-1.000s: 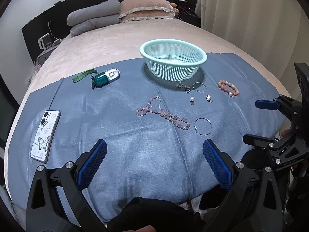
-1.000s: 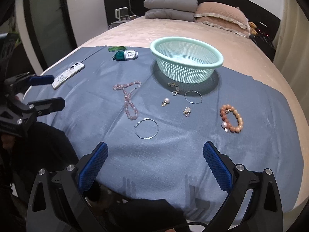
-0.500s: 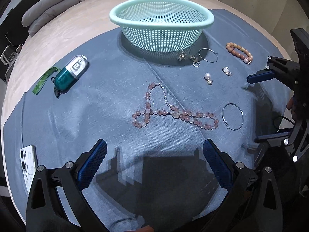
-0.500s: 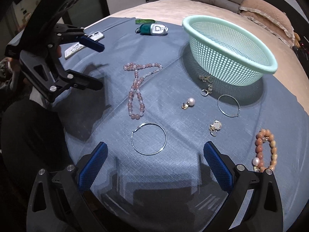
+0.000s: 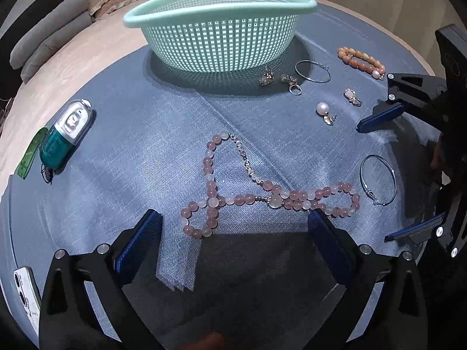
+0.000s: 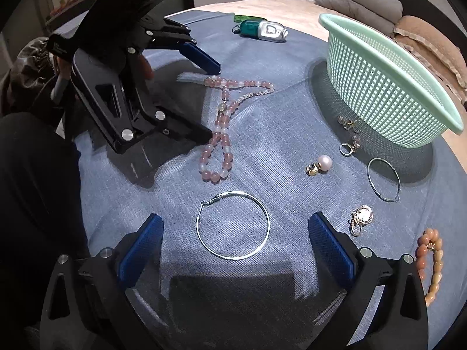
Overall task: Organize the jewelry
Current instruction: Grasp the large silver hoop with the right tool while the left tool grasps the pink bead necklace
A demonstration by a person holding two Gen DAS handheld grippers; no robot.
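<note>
A pink bead necklace (image 5: 256, 192) lies on the blue cloth (image 5: 146, 145), just beyond my open left gripper (image 5: 233, 233); it also shows in the right wrist view (image 6: 221, 128). A silver hoop (image 6: 232, 224) lies between the fingers of my open right gripper (image 6: 233, 236), low over the cloth. A mint mesh basket (image 5: 219, 29) stands at the back, empty as far as I see. Near it lie a second hoop (image 6: 383, 178), a pearl earring (image 6: 319, 164), small gold earrings (image 6: 350, 137), a gold pendant (image 6: 360, 218) and an orange bead bracelet (image 6: 432, 256).
A teal and clear case (image 5: 65, 134) with a green strap (image 5: 30, 154) lies at the left of the cloth. A phone (image 5: 24, 294) lies at the near left edge. Pillows (image 5: 49, 38) sit at the bed's head.
Both grippers have moved forward and down toward the cloth. The left one has closed in on the pink necklace, the right one on the silver hoop. Both stay open.
</note>
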